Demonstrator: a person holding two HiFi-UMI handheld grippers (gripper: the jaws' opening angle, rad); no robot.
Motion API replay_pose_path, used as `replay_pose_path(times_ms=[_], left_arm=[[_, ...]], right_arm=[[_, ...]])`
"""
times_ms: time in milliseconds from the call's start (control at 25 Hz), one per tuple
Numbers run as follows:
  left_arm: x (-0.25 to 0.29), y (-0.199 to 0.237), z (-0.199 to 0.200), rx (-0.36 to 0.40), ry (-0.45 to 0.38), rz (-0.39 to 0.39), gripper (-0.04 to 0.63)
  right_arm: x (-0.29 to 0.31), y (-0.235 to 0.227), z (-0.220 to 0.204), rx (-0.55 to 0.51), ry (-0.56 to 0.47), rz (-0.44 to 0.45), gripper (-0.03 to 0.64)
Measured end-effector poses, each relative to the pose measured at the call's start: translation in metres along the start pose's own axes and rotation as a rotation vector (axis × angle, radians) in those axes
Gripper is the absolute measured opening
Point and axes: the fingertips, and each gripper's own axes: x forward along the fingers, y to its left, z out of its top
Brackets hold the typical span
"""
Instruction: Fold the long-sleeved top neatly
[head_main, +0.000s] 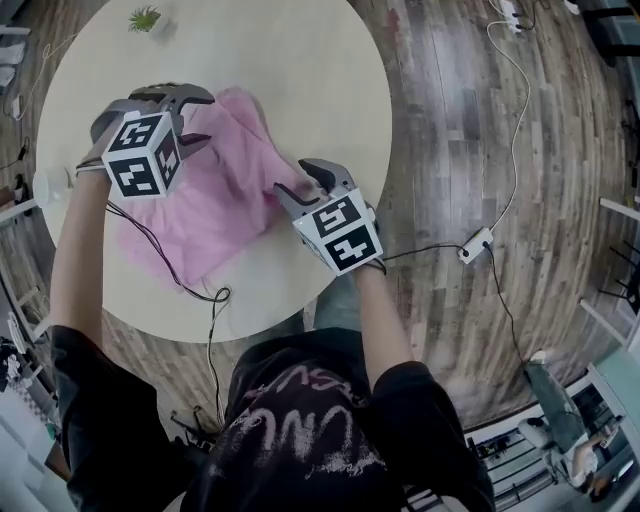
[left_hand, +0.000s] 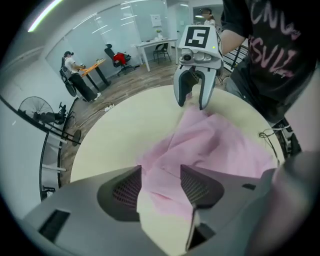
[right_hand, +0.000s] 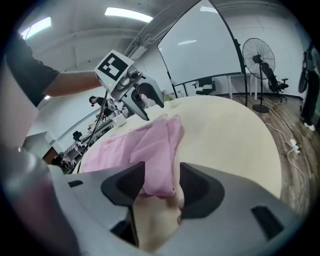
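1. Where it lies crumpled, the pink top (head_main: 215, 205) occupies the round table's (head_main: 300, 80) near part.
2. Left gripper (head_main: 205, 118): jaws wide, straddling its far-left edge.
3. Right gripper (head_main: 292, 180): jaws wide, straddling its right edge.

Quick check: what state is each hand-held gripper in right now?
Left hand-held gripper: open, cloth of the pink top between its jaws, not pinched.
Right hand-held gripper: open, an edge of the pink top between its jaws, not pinched.

Round cream surface (head_main: 300, 80) over wood-plank floor (head_main: 450, 130). Small green plant (head_main: 145, 18) near far rim. White power strip (head_main: 475, 245) on floor, cabled. Standing fan (right_hand: 259, 57) beyond the surface.
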Motion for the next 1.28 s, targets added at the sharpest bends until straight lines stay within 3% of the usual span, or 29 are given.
replay_pose_path(times_ms=[200, 400, 680, 840, 960, 1280], left_arm=[[0.030, 0.019, 0.011, 0.131, 0.044, -0.039, 0.265], [0.064, 0.017, 0.019, 0.194, 0.083, -0.120, 0.284], [0.080, 0.010, 0.011, 0.167, 0.127, -0.219, 0.282], [0.082, 0.002, 0.010, 0.129, 0.139, -0.276, 0.203], [0.078, 0.001, 0.010, 0.127, 0.115, -0.238, 0.076], [0.028, 0.000, 0.009, 0.088, 0.039, -0.065, 0.066]], right_arm=[[0.013, -0.005, -0.005, 0.028, 0.042, -0.021, 0.239], [0.022, -0.007, -0.014, 0.040, 0.067, 0.001, 0.231], [0.027, -0.003, -0.015, 0.043, 0.090, -0.006, 0.185], [0.030, -0.003, -0.018, 0.035, 0.105, -0.011, 0.096], [0.029, -0.005, -0.018, 0.053, 0.093, -0.028, 0.051], [0.012, 0.017, 0.007, -0.026, 0.045, -0.063, 0.037]])
